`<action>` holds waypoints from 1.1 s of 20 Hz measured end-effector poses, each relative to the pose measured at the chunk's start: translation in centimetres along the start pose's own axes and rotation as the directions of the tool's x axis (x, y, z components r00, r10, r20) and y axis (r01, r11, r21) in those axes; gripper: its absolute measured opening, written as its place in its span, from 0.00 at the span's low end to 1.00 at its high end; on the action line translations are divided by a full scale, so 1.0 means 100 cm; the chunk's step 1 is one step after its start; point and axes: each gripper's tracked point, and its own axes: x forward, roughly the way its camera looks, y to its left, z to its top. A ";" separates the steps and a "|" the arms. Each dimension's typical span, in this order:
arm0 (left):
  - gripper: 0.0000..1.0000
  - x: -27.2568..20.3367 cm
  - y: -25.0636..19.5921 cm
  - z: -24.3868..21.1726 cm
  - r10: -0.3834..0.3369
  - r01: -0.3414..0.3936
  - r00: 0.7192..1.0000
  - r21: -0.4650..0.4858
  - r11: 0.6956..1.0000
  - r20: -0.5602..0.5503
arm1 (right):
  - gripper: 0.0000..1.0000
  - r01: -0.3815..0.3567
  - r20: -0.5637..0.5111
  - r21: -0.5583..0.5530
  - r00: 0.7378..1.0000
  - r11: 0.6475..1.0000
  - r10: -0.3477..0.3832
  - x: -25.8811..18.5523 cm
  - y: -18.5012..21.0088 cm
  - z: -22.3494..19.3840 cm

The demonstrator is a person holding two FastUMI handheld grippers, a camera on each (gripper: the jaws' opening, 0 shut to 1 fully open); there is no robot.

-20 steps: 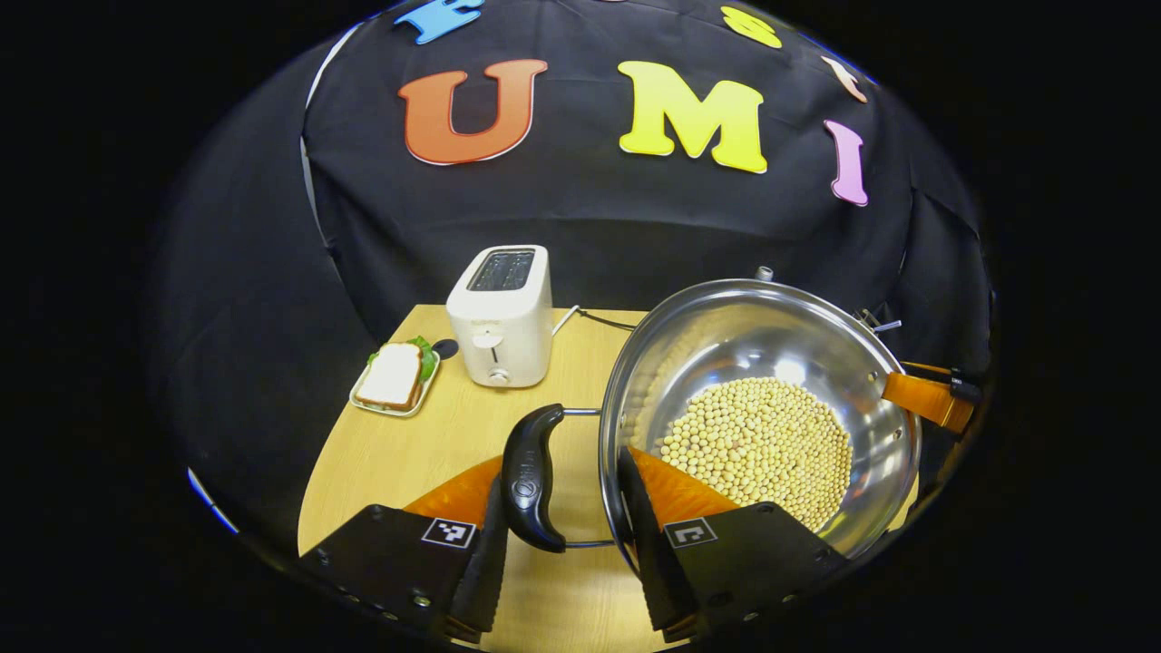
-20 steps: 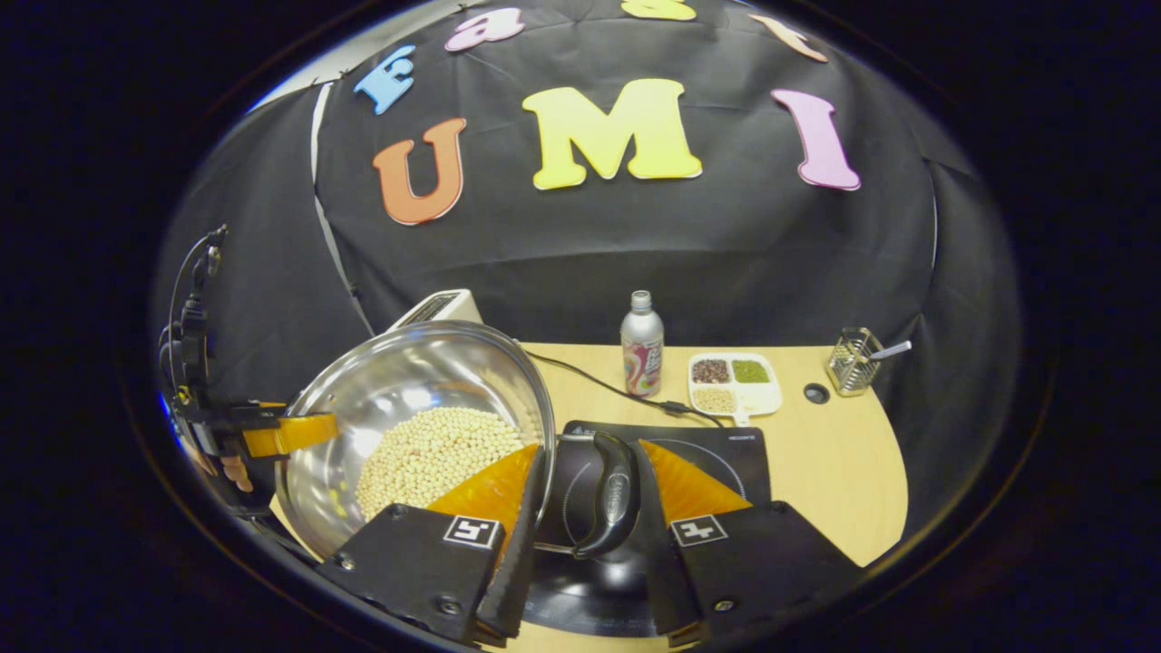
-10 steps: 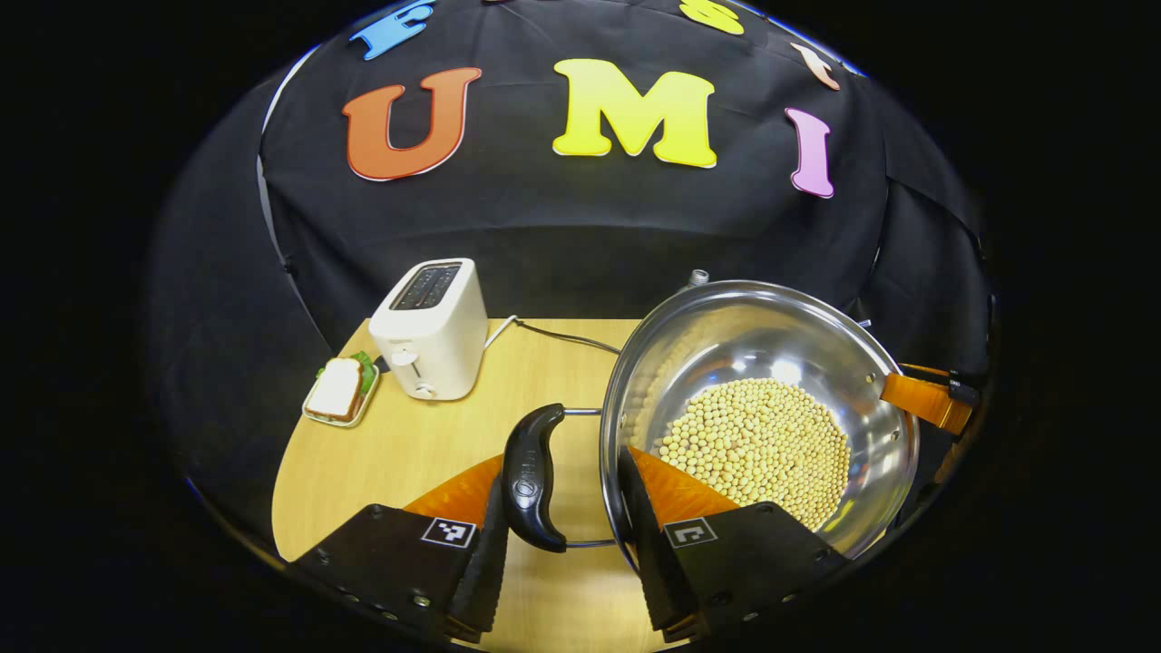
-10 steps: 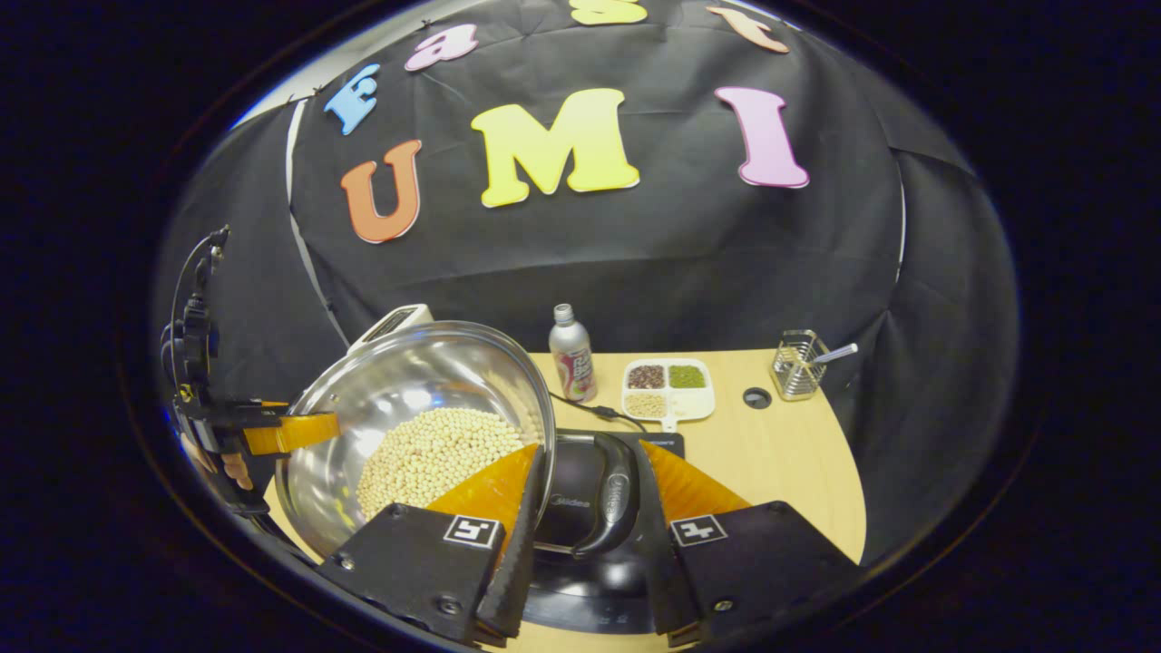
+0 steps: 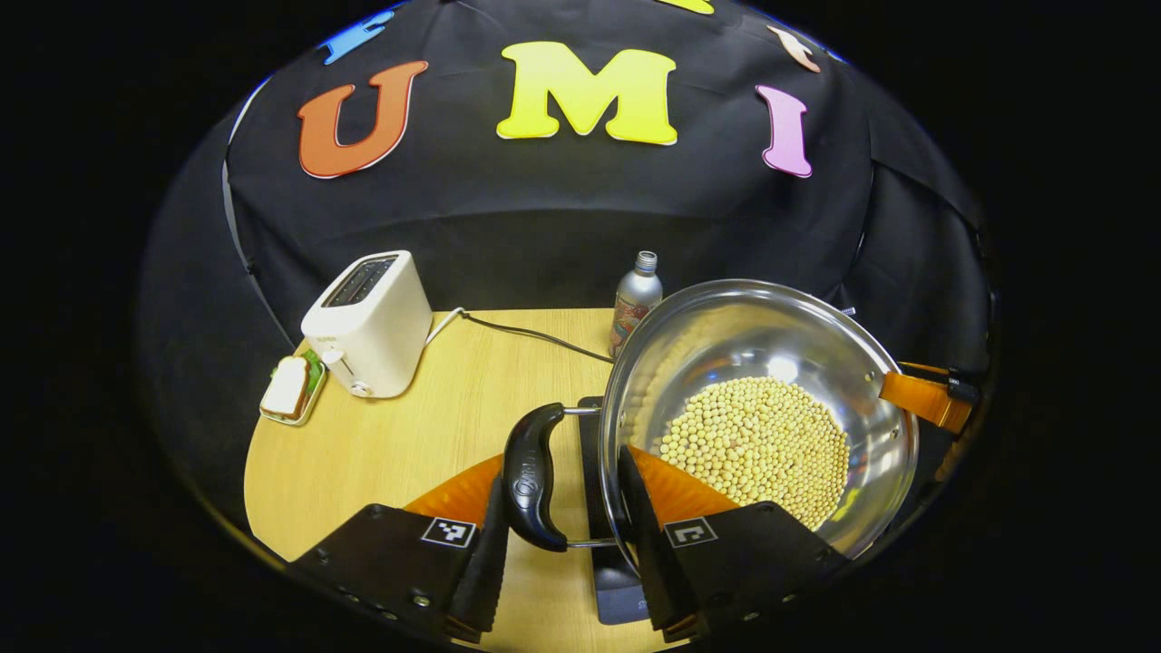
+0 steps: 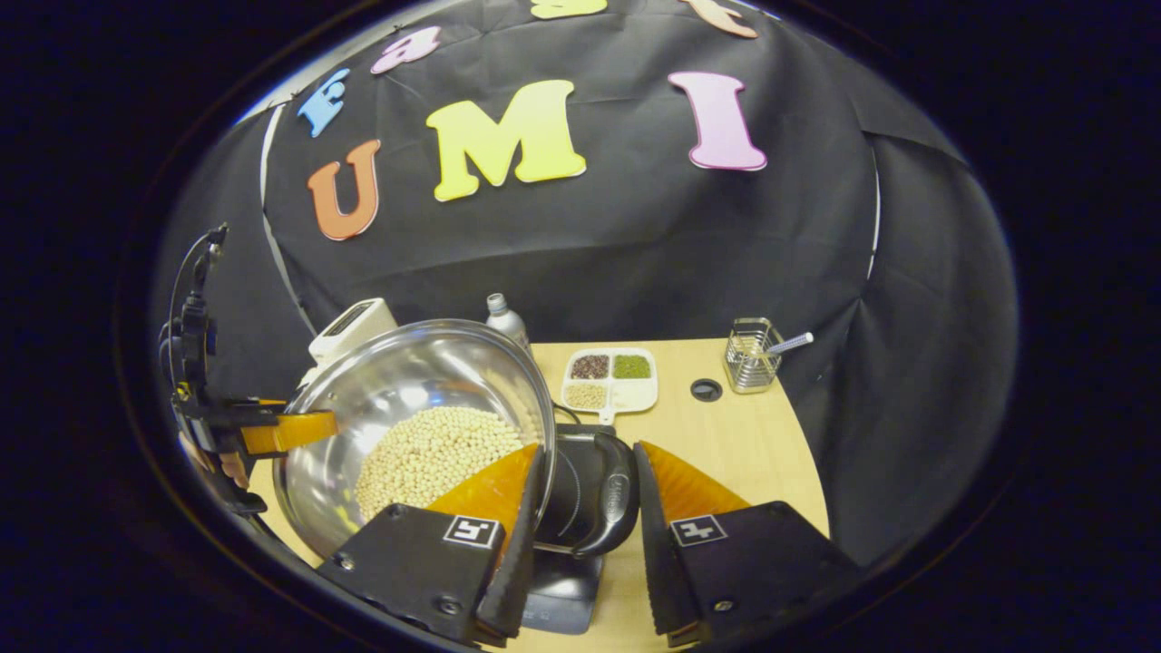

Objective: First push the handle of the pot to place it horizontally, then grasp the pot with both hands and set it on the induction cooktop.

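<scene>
A wooden desk point(image 5: 408, 435) carries the dark cooktop point(image 6: 567, 494) under the raised steel pot point(image 5: 757, 399) of beans point(image 5: 757, 440). The pot looks heavy, slick and spillable; each gripper point(image 5: 562, 531) point(image 6: 580, 535) brackets a side handle point(image 5: 532, 476) point(image 6: 617, 494), contact unclear.

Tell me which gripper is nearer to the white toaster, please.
Left. The left gripper holds the pot's handle on the side toward the toaster; the right gripper holds the opposite handle, across the pot from it.
</scene>
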 end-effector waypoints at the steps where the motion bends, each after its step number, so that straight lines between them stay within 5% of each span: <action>1: 0.60 0.003 -0.002 -0.001 0.003 -0.003 1.000 0.005 1.000 0.000 | 0.55 -0.003 0.000 0.007 1.000 1.000 0.003 0.003 -0.003 -0.001; 17: 0.60 0.084 -0.003 -0.046 0.002 -0.002 0.997 -0.001 1.000 -0.077 | 0.53 -0.007 -0.063 0.032 0.998 0.999 0.010 0.087 -0.026 -0.054; 22: 0.61 0.095 -0.003 -0.049 -0.038 0.038 0.999 -0.037 0.999 -0.001 | 0.57 -0.014 -0.006 0.058 1.000 0.998 0.014 0.097 -0.028 -0.058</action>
